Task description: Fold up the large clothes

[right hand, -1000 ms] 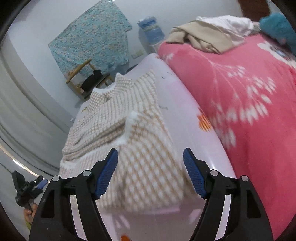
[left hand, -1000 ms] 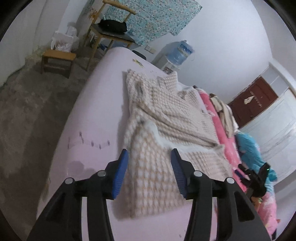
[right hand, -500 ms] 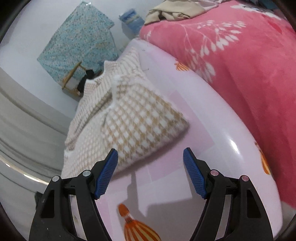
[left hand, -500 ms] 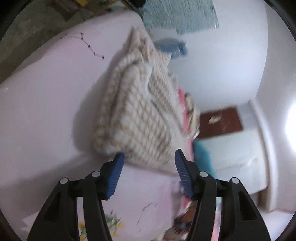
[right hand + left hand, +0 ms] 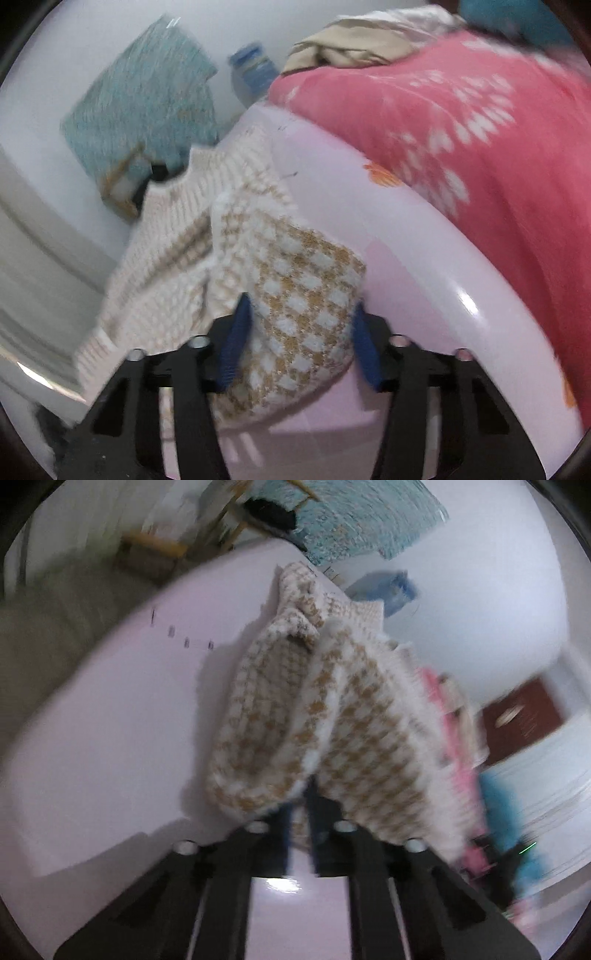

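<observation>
A beige-and-white houndstooth sweater point(image 5: 332, 716) lies on a pale lilac bed sheet point(image 5: 110, 720). My left gripper point(image 5: 301, 819) is shut on the sweater's near hem, which bunches up and lifts over the fingers. In the right wrist view the sweater point(image 5: 303, 295) has its near corner between the blue pads of my right gripper point(image 5: 299, 343). The jaws stand apart around the thick cloth, not pinched tight.
A pink flowered blanket point(image 5: 480, 129) with a heap of clothes point(image 5: 354, 48) lies to the right. A wooden chair point(image 5: 266, 513), a stool point(image 5: 151, 550) and a water bottle point(image 5: 391, 587) stand beyond the bed's far end. A brown door point(image 5: 521, 720) is at right.
Both grippers have moved in onto the sweater's near edge. The left one has closed on the hem and lifted it. The right jaws have narrowed around the corner.
</observation>
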### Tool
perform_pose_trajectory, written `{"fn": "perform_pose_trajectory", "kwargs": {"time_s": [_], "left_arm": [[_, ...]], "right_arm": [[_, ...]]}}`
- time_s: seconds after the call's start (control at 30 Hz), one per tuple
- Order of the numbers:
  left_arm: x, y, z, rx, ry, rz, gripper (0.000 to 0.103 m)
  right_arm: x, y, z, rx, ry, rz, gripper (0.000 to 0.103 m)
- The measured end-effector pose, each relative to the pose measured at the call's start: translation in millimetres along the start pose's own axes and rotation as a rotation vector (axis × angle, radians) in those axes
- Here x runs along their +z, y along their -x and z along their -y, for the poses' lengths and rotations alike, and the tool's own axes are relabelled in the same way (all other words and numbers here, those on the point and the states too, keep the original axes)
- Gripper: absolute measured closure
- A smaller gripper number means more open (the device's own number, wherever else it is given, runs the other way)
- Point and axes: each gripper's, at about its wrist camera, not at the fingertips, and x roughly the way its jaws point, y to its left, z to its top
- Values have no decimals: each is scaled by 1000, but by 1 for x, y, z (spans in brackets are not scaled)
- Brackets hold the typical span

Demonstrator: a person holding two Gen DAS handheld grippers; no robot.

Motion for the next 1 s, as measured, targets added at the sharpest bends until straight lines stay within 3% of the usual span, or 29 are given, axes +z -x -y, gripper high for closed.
{"fn": "perform_pose_trajectory", "kwargs": {"time_s": [0.03, 0.1, 0.2, 0.23, 0.3, 0.37, 0.43, 0.53, 0.57, 0.6, 0.7, 0.77, 1.0], "left_arm": [[0, 4, 10, 45, -73, 20, 103], [0, 18, 23, 102, -179, 82, 103], [3, 58, 34, 141, -271, 212, 103], [6, 74, 35, 147, -288, 255, 103], [15, 104, 39, 153, -323, 343, 103], [21, 126, 35, 151, -334, 369, 103], [28, 127, 20, 77, -286, 284, 103], [22, 105, -8, -96, -136, 95, 103], [16, 95, -8, -122, -108, 54, 100], [9, 89, -12, -151, -86, 14, 96], [-14, 68, -16, -254, -3, -85, 71], [-20, 57, -20, -293, 66, -129, 52], [-14, 23, -33, -323, 239, -164, 39]], "right_arm": [[0, 2, -8, -31, 62, 5, 73], [-1, 15, -30, -88, 199, 40, 80], [6, 46, -42, -68, 240, 101, 86], [7, 56, -42, -51, 240, 115, 97], [11, 77, -49, -6, 253, 147, 97], [10, 85, -54, 6, 269, 158, 97], [8, 81, -54, 4, 277, 145, 97], [7, 67, -35, 34, 197, 89, 96], [7, 64, -26, 48, 161, 76, 96], [5, 64, -20, 64, 136, 66, 96], [2, 63, -7, 94, 83, 36, 96], [1, 60, -3, 97, 70, 26, 95], [0, 54, 2, 112, 38, 8, 95]]}}
